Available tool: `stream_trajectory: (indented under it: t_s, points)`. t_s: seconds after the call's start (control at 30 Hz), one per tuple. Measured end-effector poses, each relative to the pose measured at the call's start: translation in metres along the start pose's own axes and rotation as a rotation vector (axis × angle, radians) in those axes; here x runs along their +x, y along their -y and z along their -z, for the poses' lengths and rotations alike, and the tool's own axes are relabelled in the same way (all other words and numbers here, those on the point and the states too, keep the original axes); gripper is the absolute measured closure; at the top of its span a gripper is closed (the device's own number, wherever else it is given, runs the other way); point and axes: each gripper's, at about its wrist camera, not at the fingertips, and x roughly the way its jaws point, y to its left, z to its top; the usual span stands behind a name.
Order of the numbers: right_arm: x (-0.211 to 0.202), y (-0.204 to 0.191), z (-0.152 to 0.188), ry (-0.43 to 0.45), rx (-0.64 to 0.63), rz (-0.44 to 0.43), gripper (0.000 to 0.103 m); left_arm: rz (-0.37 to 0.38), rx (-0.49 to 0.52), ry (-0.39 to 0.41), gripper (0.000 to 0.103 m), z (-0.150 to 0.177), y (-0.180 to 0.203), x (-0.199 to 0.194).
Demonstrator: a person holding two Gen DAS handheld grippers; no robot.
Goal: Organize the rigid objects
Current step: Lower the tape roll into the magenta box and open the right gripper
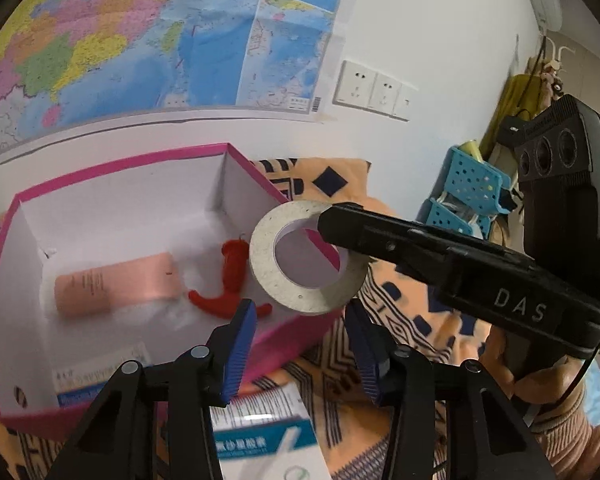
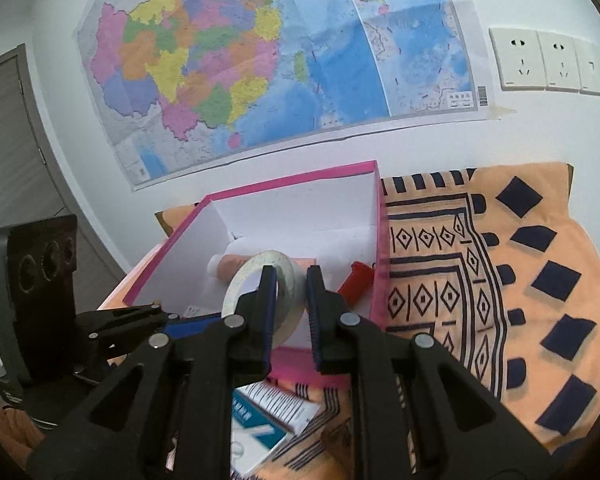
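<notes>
A pink box (image 1: 112, 168) with a white inside holds a peach tube (image 1: 116, 284) and a red toy hammer (image 1: 230, 280). My right gripper (image 2: 291, 280) is shut on a roll of tape (image 2: 290, 308) and holds it above the box's near right corner; the tape (image 1: 308, 258) hangs from the black finger (image 1: 380, 236) in the left wrist view. My left gripper (image 1: 300, 316) is open and empty, just below the tape at the box's near edge. The box (image 2: 382, 240) and hammer (image 2: 356, 280) also show in the right wrist view.
A white and teal medicine carton (image 1: 268, 440) lies in front of the box on the orange patterned cloth (image 2: 500, 280). A flat carton (image 1: 100, 376) sits in the box's near corner. Blue perforated baskets (image 1: 464, 196) stand to the right. A map and sockets are on the wall.
</notes>
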Motion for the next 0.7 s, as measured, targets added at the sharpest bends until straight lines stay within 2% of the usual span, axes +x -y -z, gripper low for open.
stream_trajectory:
  t_s: [0.23, 0.4, 0.57, 0.7]
  points:
    - [0.028, 0.017, -0.007, -0.047, 0.032, 0.032, 0.086, -0.018, -0.017, -0.037, 0.056, -0.014, -0.009, 0.023]
    - [0.038, 0.023, -0.008, -0.069, 0.061, 0.058, 0.083, -0.062, -0.028, -0.064, 0.056, -0.015, -0.015, 0.035]
    - [0.02, 0.02, -0.004, -0.032, 0.053, 0.064, 0.079, -0.078, -0.038, -0.037, 0.055, -0.007, -0.018, 0.025]
    - [-0.005, 0.018, 0.006, -0.016, 0.044, 0.048, 0.076, -0.086, -0.011, 0.014, 0.044, 0.001, -0.012, 0.005]
